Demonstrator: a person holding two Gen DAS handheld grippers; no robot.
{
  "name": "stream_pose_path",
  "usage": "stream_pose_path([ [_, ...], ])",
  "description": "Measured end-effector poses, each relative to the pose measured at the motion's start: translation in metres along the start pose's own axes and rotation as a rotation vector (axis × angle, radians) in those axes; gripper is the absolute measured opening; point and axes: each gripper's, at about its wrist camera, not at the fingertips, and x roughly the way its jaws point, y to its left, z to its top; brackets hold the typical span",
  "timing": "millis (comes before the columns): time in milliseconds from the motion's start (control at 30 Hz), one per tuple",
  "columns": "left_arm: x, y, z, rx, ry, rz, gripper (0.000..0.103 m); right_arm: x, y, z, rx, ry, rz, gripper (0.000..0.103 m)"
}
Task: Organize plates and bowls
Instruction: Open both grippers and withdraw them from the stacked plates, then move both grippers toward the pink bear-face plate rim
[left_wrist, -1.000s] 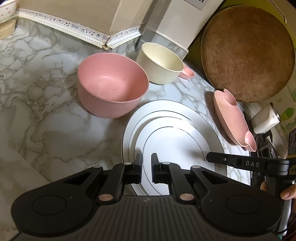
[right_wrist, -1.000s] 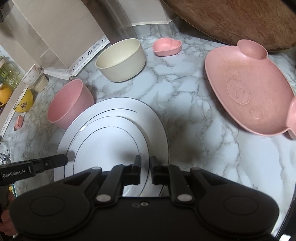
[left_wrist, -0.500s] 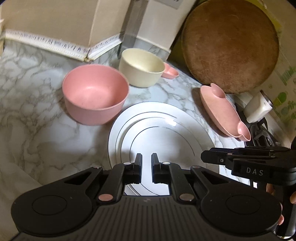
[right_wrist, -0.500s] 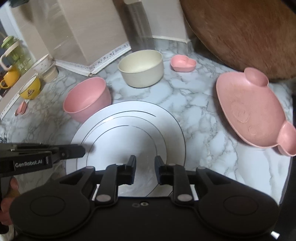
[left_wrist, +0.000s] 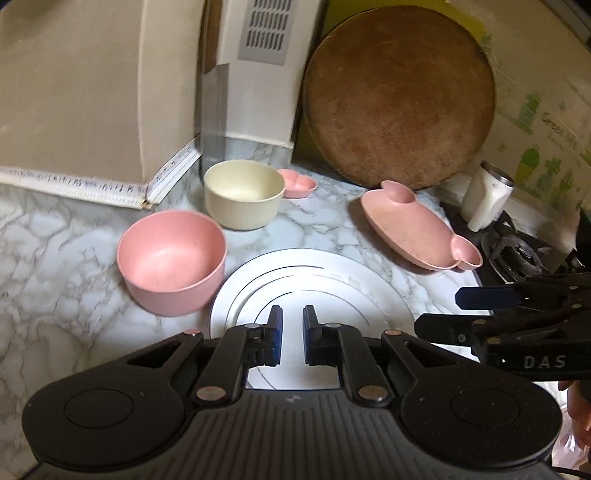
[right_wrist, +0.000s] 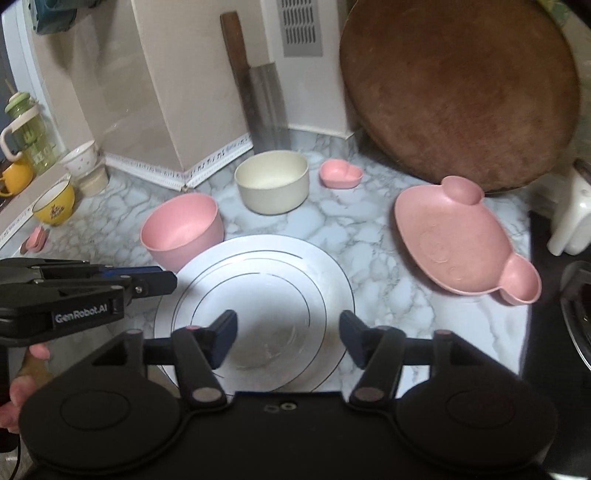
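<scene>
status: white plates (right_wrist: 258, 280) sit nested in one stack at lower centre of the right view, on the marble counter (right_wrist: 369, 236). that part appears done.

outstanding, by my judgement: the pink bowl (right_wrist: 181, 230) stands just beside the stack's upper-left edge, whether touching cannot be told; the cream bowl (right_wrist: 272, 186) sits behind it, apart, not nested. the small heart dish (right_wrist: 340, 174) lies at upper centre, loose. the pink animal plate (right_wrist: 461, 243) lies right of centre, apart from the stack.

left gripper (left_wrist: 291, 336): jaws narrow, almost closed, nothing between them, above the stack's near edge. right gripper (right_wrist: 288, 336): jaws opening, now wide, empty, over the stack.

bowls and pink pieces remain unsorted; the task looks under half complete.
</scene>
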Motion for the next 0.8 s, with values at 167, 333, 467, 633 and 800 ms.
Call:
stream_pose_path([
  [167, -0.005, -0.002, 0.002, 0.027, -0.01, -0.042, 0.016, -0.014, 0.005, -0.005, 0.049, -0.023, -0.036, 0.078],
  [333, -0.009, -0.007, 0.005, 0.054, -0.041, -0.038, 0.068, -0.027, 0.006, -0.01, 0.083, -0.048, -0.084, 0.085],
  [467, -0.005, -0.008, 0.011, 0.057, -0.028, -0.057, 0.069, -0.035, 0.002, -0.015, 0.101, -0.063, -0.127, 0.093],
  [633, 0.007, -0.011, 0.021, 0.066, -0.015, -0.061, 0.078, -0.037, -0.006, -0.018, 0.123, -0.071, -0.207, 0.103],
  [800, 0.025, -0.023, 0.036, 0.104, -0.007, -0.026, 0.078, -0.032, -0.023, -0.015, 0.157, -0.055, -0.245, 0.103],
])
